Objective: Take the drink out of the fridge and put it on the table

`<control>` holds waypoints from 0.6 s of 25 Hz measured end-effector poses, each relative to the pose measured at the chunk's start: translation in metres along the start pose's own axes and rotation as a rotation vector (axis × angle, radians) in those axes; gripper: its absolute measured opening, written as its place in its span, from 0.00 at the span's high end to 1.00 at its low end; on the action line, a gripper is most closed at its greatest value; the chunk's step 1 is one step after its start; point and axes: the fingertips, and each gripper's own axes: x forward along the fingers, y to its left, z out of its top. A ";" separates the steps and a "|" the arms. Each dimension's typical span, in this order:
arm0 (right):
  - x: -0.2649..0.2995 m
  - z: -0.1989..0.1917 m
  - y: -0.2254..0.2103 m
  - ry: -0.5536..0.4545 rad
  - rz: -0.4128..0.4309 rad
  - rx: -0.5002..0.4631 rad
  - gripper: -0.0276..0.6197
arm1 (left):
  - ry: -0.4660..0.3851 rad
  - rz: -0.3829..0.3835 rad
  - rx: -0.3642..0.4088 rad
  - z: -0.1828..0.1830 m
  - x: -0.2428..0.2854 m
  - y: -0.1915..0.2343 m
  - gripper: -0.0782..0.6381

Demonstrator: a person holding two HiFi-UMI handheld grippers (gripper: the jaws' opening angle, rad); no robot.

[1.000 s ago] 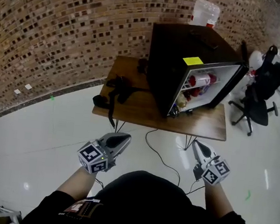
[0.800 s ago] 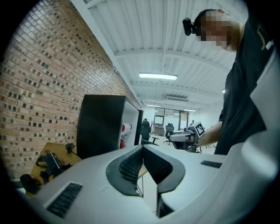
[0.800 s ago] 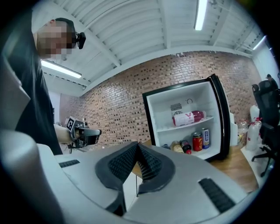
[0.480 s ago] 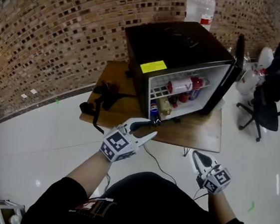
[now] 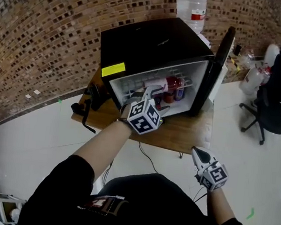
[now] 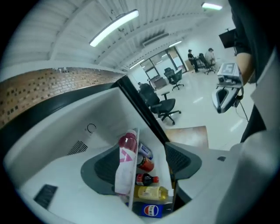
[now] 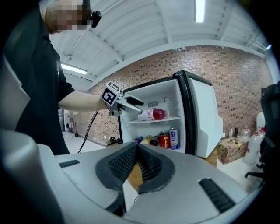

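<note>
A black mini fridge [image 5: 153, 40] stands on a wooden table [image 5: 184, 129] with its door [image 5: 213, 67] swung open to the right. On its upper shelf lies a pink drink bottle [image 5: 170, 82] with a white label [image 6: 126, 162]. My left gripper [image 5: 156, 97] reaches up to that shelf and its jaws are opening. In the left gripper view the bottle shows between the jaws, and the pads do not touch it. The right gripper view shows the left gripper [image 7: 131, 103] just in front of the bottle [image 7: 153, 114]. My right gripper [image 5: 199, 152] hangs low at the right, shut and empty.
The lower shelf holds a red can [image 7: 165, 139], a blue-white can [image 7: 174, 138], a yellow bottle [image 6: 151, 192] and a Pepsi bottle [image 6: 153, 210]. A black strap [image 5: 83, 105] lies on the table's left end. A water jug [image 5: 191, 7] stands behind the fridge. Office chairs [image 5: 274, 84] are at the right.
My left gripper has risen from beside my body and moved forward to the fridge's upper shelf, and its jaws have spread. The fridge looks closer. The right gripper has barely moved.
</note>
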 end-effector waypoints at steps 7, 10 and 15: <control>-0.010 0.011 -0.031 -0.059 -0.004 -0.012 0.93 | 0.225 0.014 0.161 -0.009 0.065 0.026 0.41; -0.017 0.005 -0.036 -0.066 -0.013 0.005 0.93 | 0.283 -0.019 0.163 -0.016 0.083 0.034 0.41; -0.032 -0.013 -0.044 -0.067 -0.048 0.056 0.93 | 0.354 -0.084 0.159 -0.020 0.107 0.039 0.41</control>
